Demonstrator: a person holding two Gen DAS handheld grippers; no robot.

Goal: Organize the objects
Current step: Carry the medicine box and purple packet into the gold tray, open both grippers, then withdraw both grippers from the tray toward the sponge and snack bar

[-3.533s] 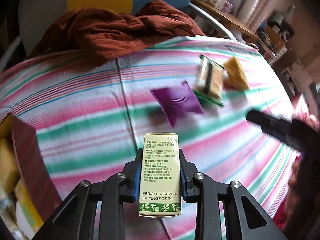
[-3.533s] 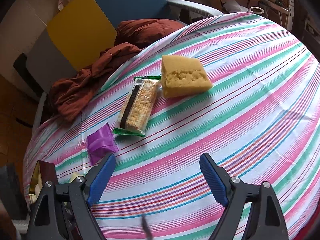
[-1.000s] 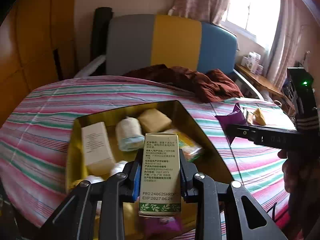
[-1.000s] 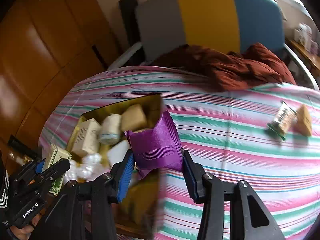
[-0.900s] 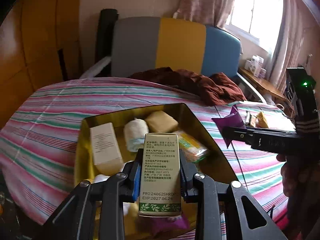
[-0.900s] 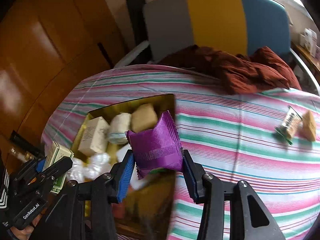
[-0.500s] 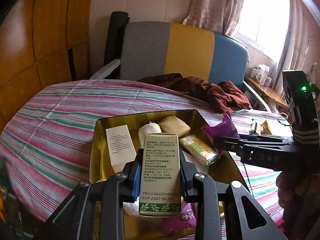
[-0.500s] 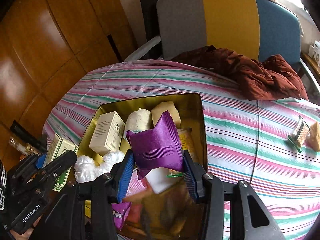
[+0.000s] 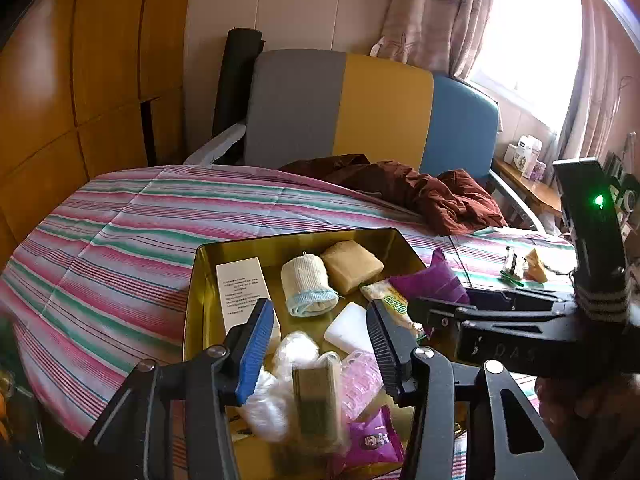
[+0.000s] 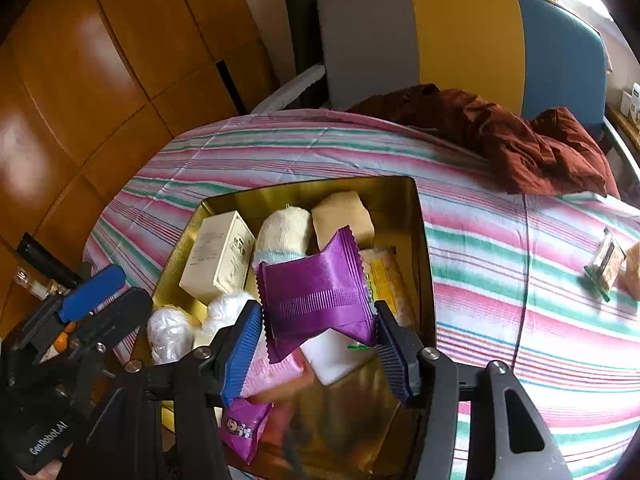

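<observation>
Here the left gripper (image 9: 320, 344) stands spread apart over the near end of the gold tin (image 9: 240, 246), with nothing between its fingers. Just below the gap a green box (image 9: 316, 404) shows as a blur (whether it already rests on the pile I cannot tell), over the white plastic bundles (image 9: 294, 354) and a pink wrapper (image 9: 360, 380). A small purple snack pack (image 9: 376, 442) lies at the tin's near edge.

The right gripper (image 10: 318, 322) pinches a purple packet (image 10: 316, 296) by its two sides and holds it above the middle of the tin; in the left wrist view the same packet (image 9: 428, 282) sits at the tin's right rim. Under it lie a white bar (image 10: 332, 354) and a yellow snack bag (image 10: 386, 280).

Further back in the tin are a cream box (image 10: 218, 258) on the left, a rolled cloth (image 10: 284, 234) beside it, and a tan sponge block (image 10: 342, 216) against the far wall.

The tin rests on a striped bedsheet (image 10: 500, 288). Well off to the right on the sheet lie a cracker pack (image 10: 606, 262) and, touching it or nearly so, a yellow sponge (image 9: 536, 266). Beyond, a rust-brown garment (image 10: 520, 144) is heaped at the foot of a headboard (image 10: 468, 36) of grey, yellow and blue panels.
</observation>
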